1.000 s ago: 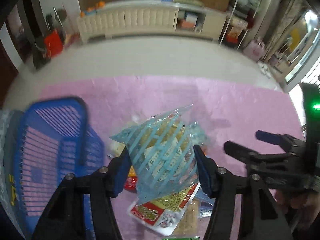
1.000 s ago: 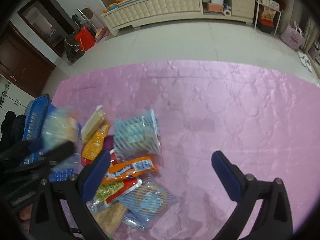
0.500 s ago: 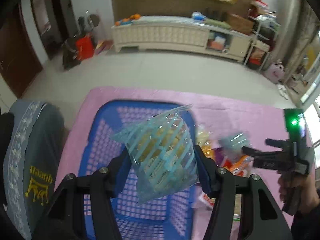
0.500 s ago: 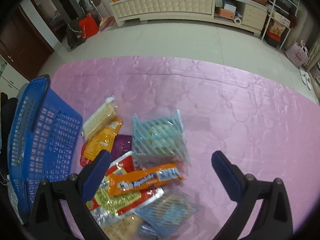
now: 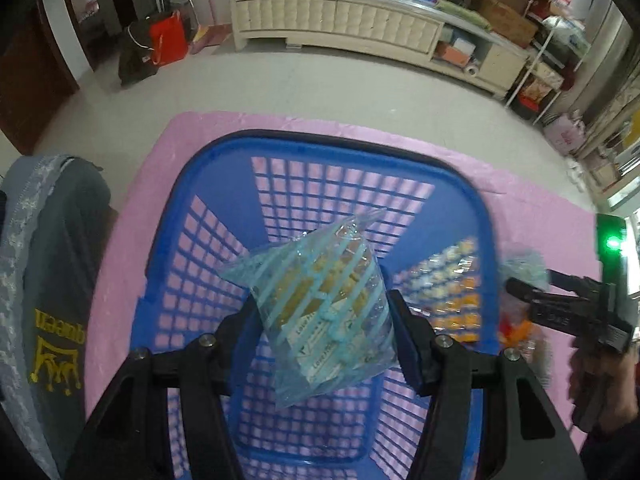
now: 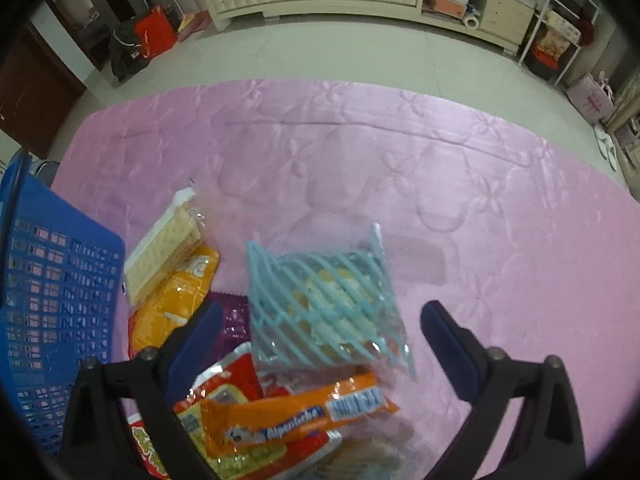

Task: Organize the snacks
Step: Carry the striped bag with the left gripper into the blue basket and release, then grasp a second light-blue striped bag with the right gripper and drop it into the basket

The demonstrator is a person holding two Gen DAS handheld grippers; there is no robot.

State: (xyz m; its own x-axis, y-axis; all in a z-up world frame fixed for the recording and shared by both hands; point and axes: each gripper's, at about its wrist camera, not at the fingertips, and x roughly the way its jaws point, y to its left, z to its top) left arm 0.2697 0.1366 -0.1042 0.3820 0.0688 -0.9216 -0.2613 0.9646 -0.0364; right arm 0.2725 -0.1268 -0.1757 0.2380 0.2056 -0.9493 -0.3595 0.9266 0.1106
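In the left wrist view my left gripper [image 5: 325,320] is shut on a clear bag of biscuits with light-blue stripes [image 5: 320,300]. It holds the bag over the inside of the blue plastic basket [image 5: 476,216]. My right gripper [image 6: 320,316] points down over the snack pile, its jaws closing. A second blue-striped bag [image 6: 324,296] lies between them, and the pads stand clear of it. Around that bag lie a cracker pack [image 6: 164,248], a yellow packet [image 6: 176,296], an orange Alpenliebe pack [image 6: 296,412] and a red-and-green packet [image 6: 224,400]. The right gripper [image 5: 536,286] also shows right of the basket.
A pink quilted cloth [image 6: 440,180] covers the surface, and the basket [image 6: 60,272] stands at its left end. A grey cushion with a yellow logo [image 5: 56,280] sits left of the basket. A hand [image 5: 600,380] holds the right gripper. Grey floor and a cream cabinet [image 5: 340,20] lie beyond.
My left gripper carried its striped bag from above the snack pile leftward to over the basket. My right gripper sank toward the pile and its jaws narrowed around the second striped bag.
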